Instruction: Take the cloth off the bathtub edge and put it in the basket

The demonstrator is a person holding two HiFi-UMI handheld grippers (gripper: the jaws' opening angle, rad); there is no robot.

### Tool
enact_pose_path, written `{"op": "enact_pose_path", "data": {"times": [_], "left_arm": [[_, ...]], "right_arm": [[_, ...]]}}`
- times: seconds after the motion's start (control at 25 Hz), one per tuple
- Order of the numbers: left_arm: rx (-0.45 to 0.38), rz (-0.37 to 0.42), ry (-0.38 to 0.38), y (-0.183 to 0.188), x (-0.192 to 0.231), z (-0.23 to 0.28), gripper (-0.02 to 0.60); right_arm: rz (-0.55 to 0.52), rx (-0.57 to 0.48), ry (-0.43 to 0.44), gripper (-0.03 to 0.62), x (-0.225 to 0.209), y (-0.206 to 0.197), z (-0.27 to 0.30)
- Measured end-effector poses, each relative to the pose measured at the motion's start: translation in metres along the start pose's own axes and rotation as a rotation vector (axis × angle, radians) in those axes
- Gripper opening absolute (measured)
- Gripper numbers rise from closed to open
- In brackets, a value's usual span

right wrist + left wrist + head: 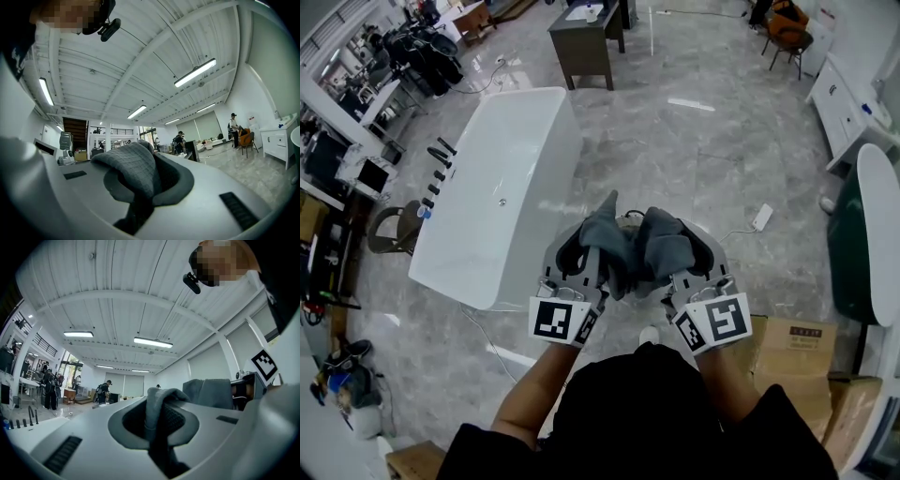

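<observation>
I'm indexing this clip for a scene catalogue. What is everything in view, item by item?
cloth: one, grey, bunched between the two grippers, above the floor beside the bathtub
bathtub: one, white, on the floor at left
taps: a short row, black, on the bathtub's left edge
cabinet: one, dark brown, beyond the bathtub
chair: one, orange, top right
power strip: one, white, on the floor at right
cardboard boxes: at least two, brown, lower right
floor: grey marble, glossy
left gripper: one, pale grey, shut on the cloth
right gripper: one, pale grey, shut on the cloth
</observation>
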State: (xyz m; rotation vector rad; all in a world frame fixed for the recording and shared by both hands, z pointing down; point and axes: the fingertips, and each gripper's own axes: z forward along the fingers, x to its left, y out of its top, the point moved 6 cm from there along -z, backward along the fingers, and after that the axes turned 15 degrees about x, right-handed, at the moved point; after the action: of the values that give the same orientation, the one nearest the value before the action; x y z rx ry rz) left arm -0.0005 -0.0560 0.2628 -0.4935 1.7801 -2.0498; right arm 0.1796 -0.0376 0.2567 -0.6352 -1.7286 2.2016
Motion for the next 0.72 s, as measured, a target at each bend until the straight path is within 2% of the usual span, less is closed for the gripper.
{"op": "enact_pose_path", "data": {"times": [0.32,0.72], "left_arm": [[-0.032,0.019,0.035,0.016,-0.013,0.032,0.049],[-0.045,0.015,0.036,0.031,-0.012,0.052,0.049]], "right_arm": [[0.014,-0.039,0.033,0.046,-0.036,0.018,0.005],[0.03,-0.057,0.063,0.046,-0.028,0.037,0.032]]}}
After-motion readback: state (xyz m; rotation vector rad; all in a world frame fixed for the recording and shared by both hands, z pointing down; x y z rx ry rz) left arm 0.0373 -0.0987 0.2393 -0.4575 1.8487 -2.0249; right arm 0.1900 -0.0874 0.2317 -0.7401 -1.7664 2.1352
